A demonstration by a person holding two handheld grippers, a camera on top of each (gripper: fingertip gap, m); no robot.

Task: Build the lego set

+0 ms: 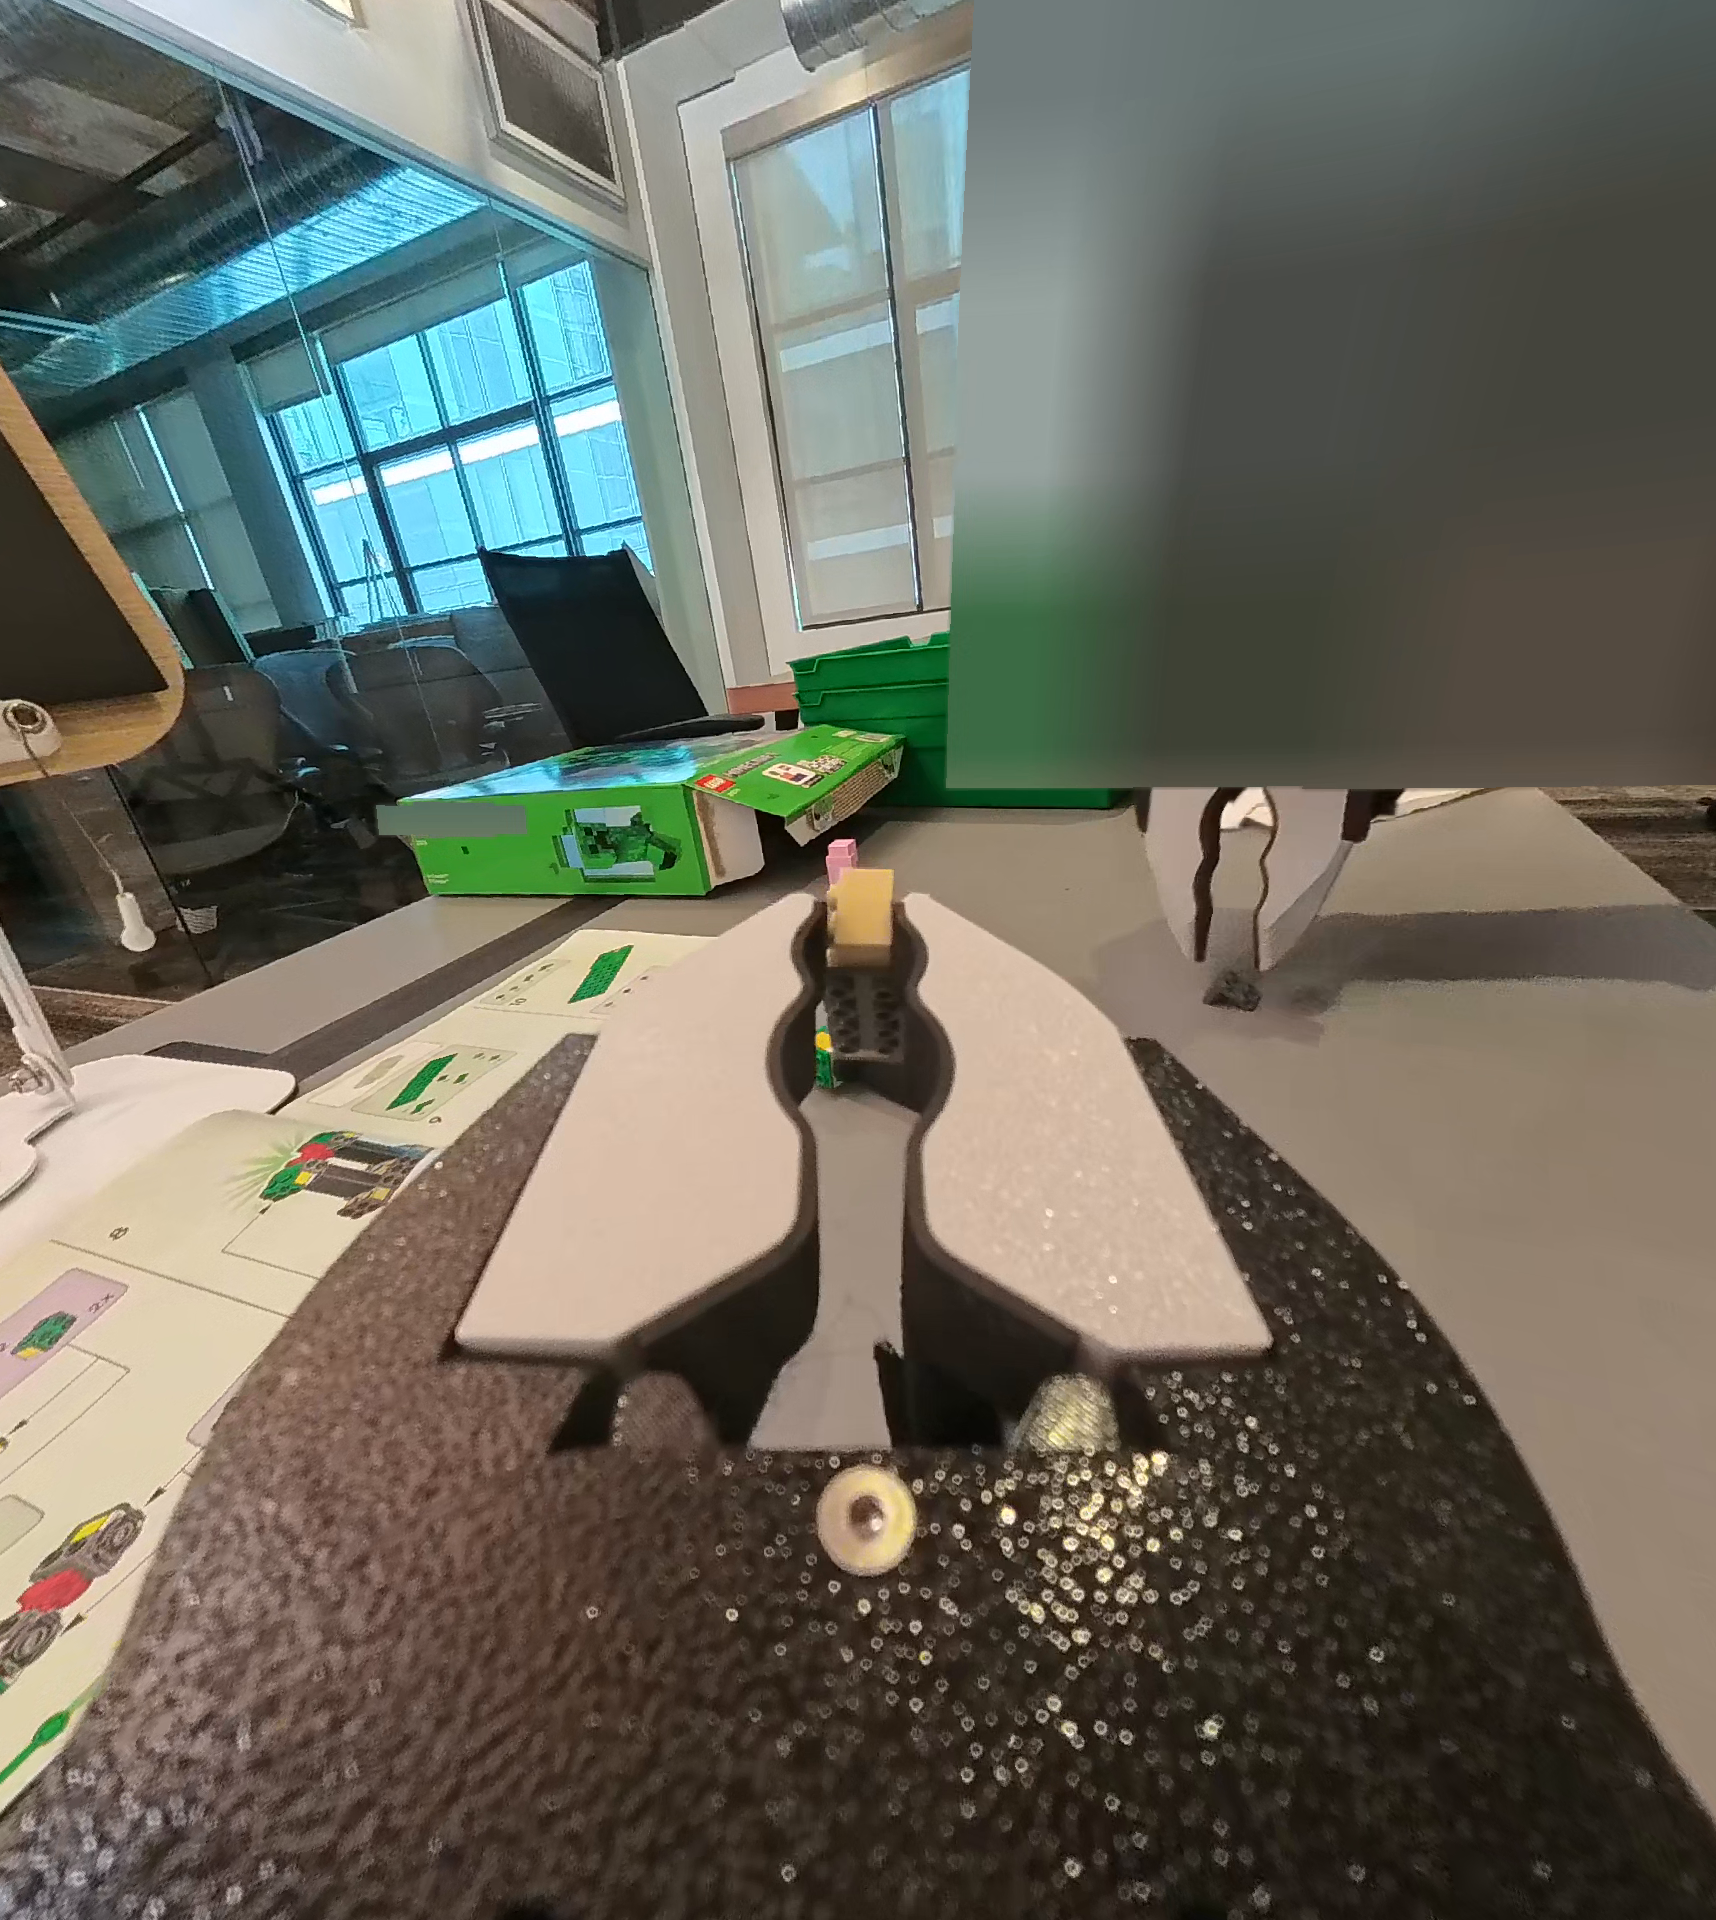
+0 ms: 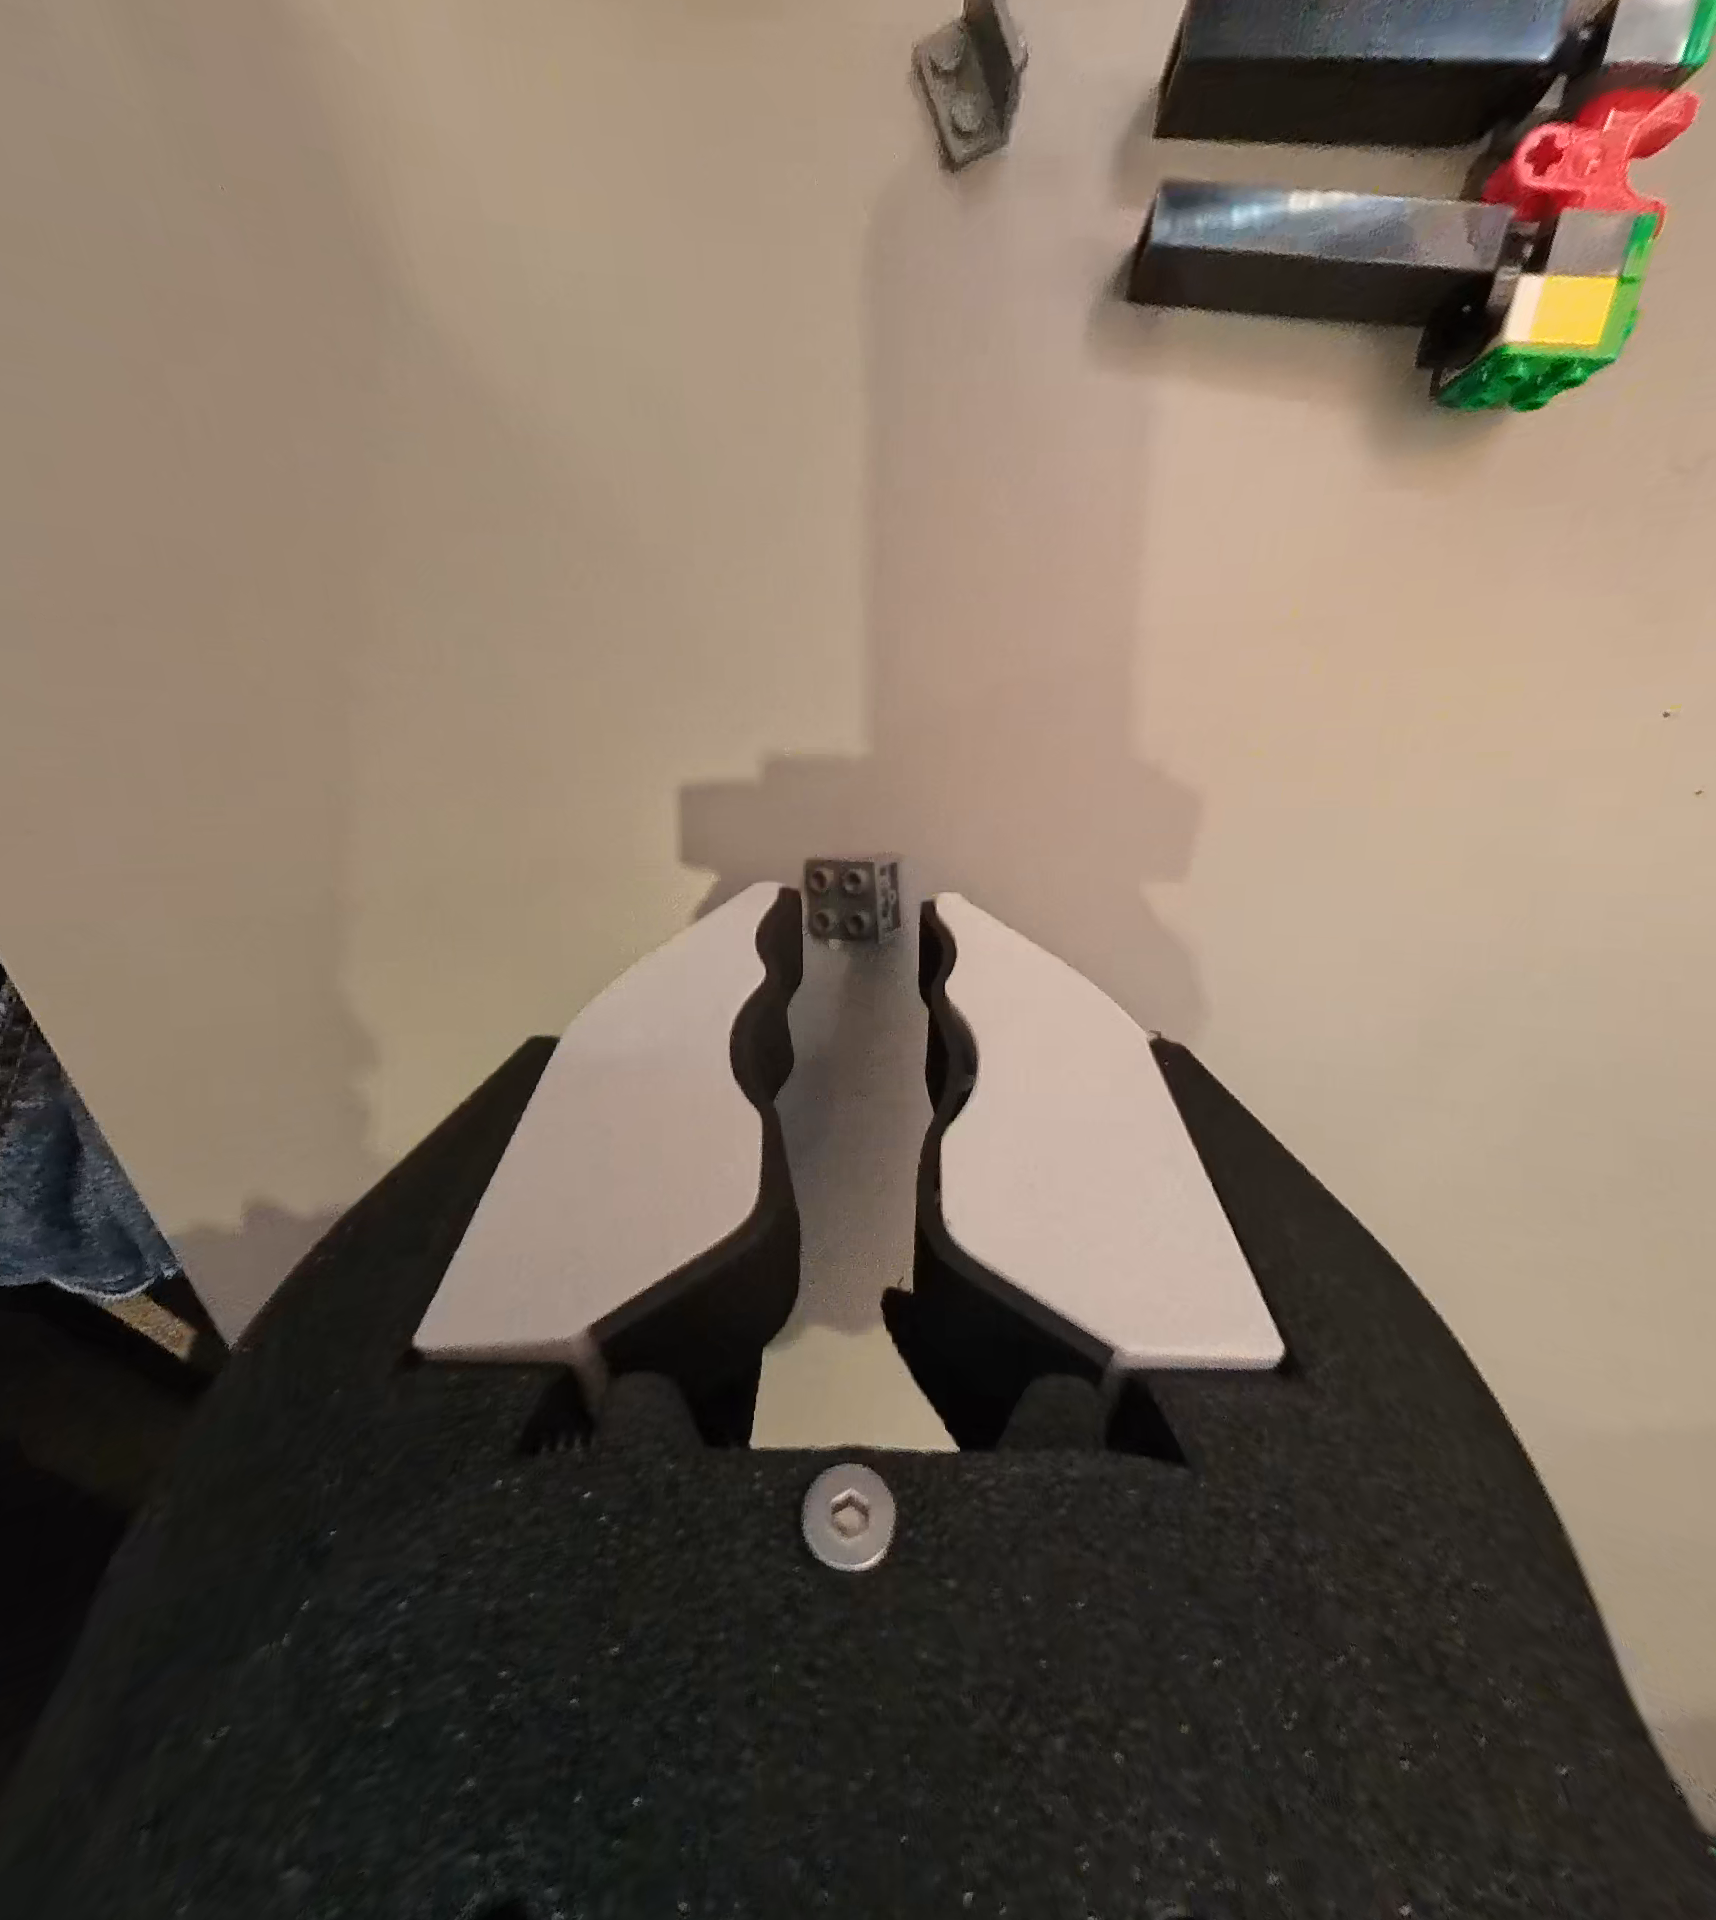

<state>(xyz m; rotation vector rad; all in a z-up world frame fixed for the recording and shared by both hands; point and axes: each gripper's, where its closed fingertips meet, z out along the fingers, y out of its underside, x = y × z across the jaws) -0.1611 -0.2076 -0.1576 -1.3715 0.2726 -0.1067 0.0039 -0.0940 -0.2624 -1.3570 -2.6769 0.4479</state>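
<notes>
Between the right gripper (image 2: 856, 914) tips, parted, a dark grey brick (image 2: 852, 902) is sitting ungripped; left gripper (image 1: 859, 920), at its nine o'clock, is pinching a tan-topped assembly (image 1: 862, 956), readying for joining.

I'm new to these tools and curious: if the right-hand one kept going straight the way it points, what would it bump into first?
Probably the small dark grey 2x2 brick on the table: it sits just past the right gripper, in line with its parted jaws, though the remaining gap is unclear.

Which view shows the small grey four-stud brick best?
The right wrist view: the grey brick lies studs up on the table, sharp, at the right hand-held gripper tips. In the left wrist view the brick is only a small dark blur under that hand-held gripper.
</notes>
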